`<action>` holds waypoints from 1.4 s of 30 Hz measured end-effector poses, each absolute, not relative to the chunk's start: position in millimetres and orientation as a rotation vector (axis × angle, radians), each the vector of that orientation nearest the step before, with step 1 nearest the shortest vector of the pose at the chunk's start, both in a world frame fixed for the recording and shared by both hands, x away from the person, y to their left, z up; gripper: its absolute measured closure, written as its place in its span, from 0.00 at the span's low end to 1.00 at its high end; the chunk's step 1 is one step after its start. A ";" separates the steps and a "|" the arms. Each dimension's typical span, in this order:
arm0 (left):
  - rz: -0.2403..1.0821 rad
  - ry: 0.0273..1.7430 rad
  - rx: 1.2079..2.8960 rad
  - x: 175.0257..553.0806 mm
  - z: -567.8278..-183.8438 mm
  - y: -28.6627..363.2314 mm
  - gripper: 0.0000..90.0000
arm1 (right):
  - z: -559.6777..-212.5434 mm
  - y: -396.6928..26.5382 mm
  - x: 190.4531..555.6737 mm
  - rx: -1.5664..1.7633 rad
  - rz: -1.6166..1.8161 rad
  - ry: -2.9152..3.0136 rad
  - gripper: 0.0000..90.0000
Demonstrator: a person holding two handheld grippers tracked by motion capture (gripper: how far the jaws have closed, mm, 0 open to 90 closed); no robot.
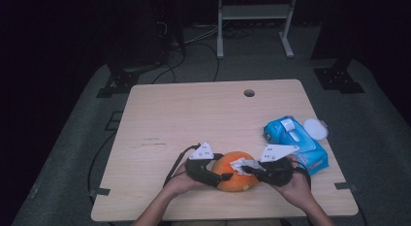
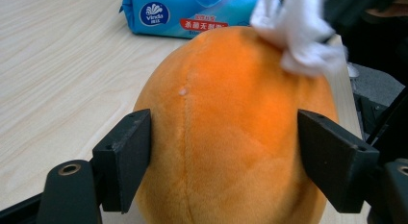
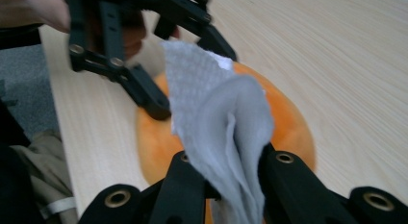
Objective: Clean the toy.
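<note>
Orange plush fruit (image 1: 236, 171) sitting at the near edge of the tabletop (image 1: 194, 114), left tongs (image 2: 223, 152) clamped on its sides, right tongs (image 3: 226, 173) pinching a white wipe (image 3: 216, 118) against its top, left gripper view showing "Vinda" on the blue wipes pack (image 2: 192, 12), high view showing that pack's open lid.

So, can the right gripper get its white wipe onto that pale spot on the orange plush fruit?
Probably yes. The right gripper holds the white wipe against the top of the orange plush fruit, near the pale spot. The left gripper clamps lower down the sides, leaving that stretch free.
</note>
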State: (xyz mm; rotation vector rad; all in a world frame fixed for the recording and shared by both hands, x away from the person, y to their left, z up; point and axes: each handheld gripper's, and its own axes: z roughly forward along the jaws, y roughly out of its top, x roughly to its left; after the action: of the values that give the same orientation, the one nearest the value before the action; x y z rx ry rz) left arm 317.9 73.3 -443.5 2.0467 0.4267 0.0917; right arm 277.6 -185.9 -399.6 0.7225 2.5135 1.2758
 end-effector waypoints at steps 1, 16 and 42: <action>0.089 0.430 2.043 318.3 -443.7 73.7 0.25 | -400.8 -189.0 279.2 0.740 1.281 2.510 0.91; 0.043 0.470 2.014 324.0 -450.5 82.7 0.23 | -402.8 -195.9 269.1 0.744 1.301 2.533 0.91; 0.076 0.396 2.042 318.3 -449.9 80.5 0.21 | -424.1 -223.8 292.7 0.959 1.339 2.518 0.91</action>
State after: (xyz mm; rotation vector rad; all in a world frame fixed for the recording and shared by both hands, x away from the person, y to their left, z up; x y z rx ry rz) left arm 318.3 80.5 -449.9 2.0420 0.3957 0.0762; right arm 292.7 -223.8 -424.1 0.9589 2.5180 1.3389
